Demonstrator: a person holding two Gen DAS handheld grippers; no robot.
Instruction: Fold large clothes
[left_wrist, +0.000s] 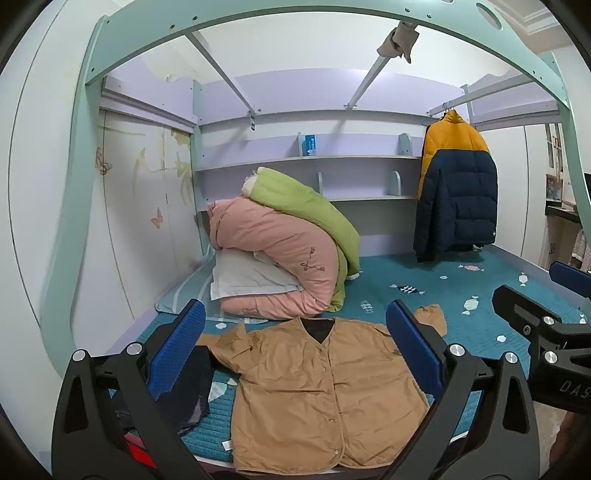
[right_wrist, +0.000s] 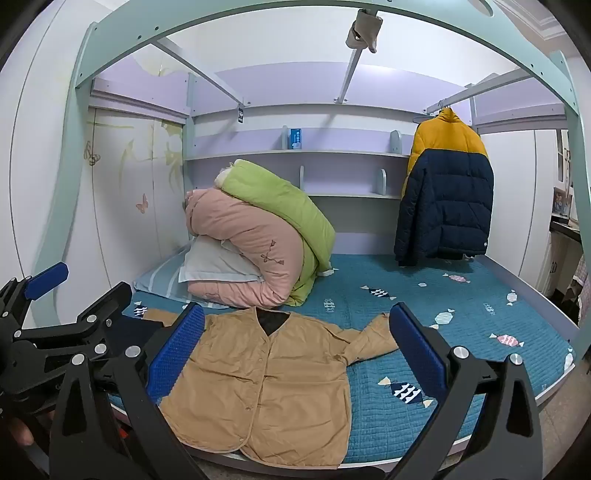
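A tan button-front jacket (left_wrist: 314, 391) lies spread flat, front up, at the near edge of the bed, sleeves out to both sides; it also shows in the right wrist view (right_wrist: 266, 384). My left gripper (left_wrist: 295, 354) is open and empty, held above the jacket. My right gripper (right_wrist: 295, 354) is open and empty, above the jacket's right half and sleeve (right_wrist: 369, 339). Each gripper shows at the edge of the other's view: the right gripper in the left wrist view (left_wrist: 532, 295), the left gripper in the right wrist view (right_wrist: 79, 286).
The bed has a teal quilted cover (right_wrist: 461, 314). Folded pink and green duvets (left_wrist: 288, 243) on a pillow sit at the back left. A yellow-navy puffer coat (left_wrist: 456, 192) hangs at the back right. Dark clothes (left_wrist: 192, 391) lie left of the jacket. Shelves (left_wrist: 314, 158) and bunk frame stand behind.
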